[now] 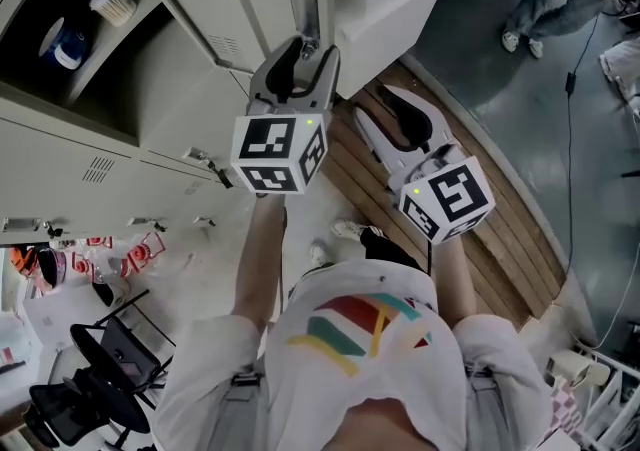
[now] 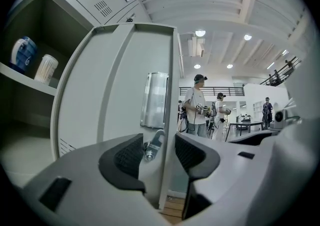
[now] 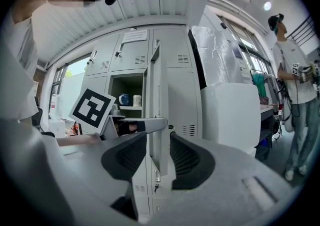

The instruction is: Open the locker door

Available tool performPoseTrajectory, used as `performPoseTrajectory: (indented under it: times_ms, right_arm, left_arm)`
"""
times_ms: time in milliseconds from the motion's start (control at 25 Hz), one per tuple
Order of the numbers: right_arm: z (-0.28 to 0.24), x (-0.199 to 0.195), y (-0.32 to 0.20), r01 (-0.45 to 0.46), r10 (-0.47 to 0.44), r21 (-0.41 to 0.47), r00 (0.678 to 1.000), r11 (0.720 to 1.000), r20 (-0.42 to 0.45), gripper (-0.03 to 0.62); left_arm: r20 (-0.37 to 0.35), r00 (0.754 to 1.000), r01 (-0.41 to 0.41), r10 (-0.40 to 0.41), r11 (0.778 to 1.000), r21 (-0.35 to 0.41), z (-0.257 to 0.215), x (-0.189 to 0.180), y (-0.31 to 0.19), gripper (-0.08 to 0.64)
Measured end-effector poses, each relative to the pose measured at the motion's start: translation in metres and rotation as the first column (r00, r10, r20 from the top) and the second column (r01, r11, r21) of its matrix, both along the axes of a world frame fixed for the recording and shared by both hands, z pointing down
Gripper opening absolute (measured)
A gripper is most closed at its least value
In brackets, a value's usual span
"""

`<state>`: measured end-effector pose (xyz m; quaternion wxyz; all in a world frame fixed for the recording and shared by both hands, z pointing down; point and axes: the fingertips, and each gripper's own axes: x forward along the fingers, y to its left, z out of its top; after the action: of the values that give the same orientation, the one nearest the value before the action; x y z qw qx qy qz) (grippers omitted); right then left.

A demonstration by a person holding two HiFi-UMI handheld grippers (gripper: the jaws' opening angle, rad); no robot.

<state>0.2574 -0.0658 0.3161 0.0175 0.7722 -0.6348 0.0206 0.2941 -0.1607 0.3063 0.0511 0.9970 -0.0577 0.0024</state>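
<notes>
The grey locker door [image 2: 120,84] stands swung out, with a shiny handle plate [image 2: 155,99] and a metal latch [image 2: 152,147] by its free edge. My left gripper [image 2: 159,150] is open with its jaws on either side of that edge, and I see neither pad pressing on it. From above, the left gripper [image 1: 303,51] sits just under the handle plate [image 1: 303,9]. The open compartment [image 1: 80,49] holds a blue-and-white cup [image 1: 62,44] and a white cup [image 1: 115,1]. To the right and lower, my right gripper [image 1: 385,99] is open and holds nothing. Its view looks along the door's edge [image 3: 157,94].
A white wrapped cabinet [image 3: 230,109] stands to the right of the lockers. Wooden boards [image 1: 500,229] cover the floor below me. People [image 2: 197,104] stand in the hall behind the door, one of them [image 3: 295,79] close on the right. A black chair [image 1: 110,369] is at lower left.
</notes>
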Motion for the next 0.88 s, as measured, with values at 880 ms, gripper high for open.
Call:
performPoseTrajectory:
  times_ms: [880]
  right_arm:
    - [-0.004,-0.011,-0.016,0.058,-0.058,0.039,0.998,0.998,0.008,0.141]
  left_arm:
    - [0.017,1.0,-0.014,0.013,0.999,0.05,0.001,0.002,0.001,0.22]
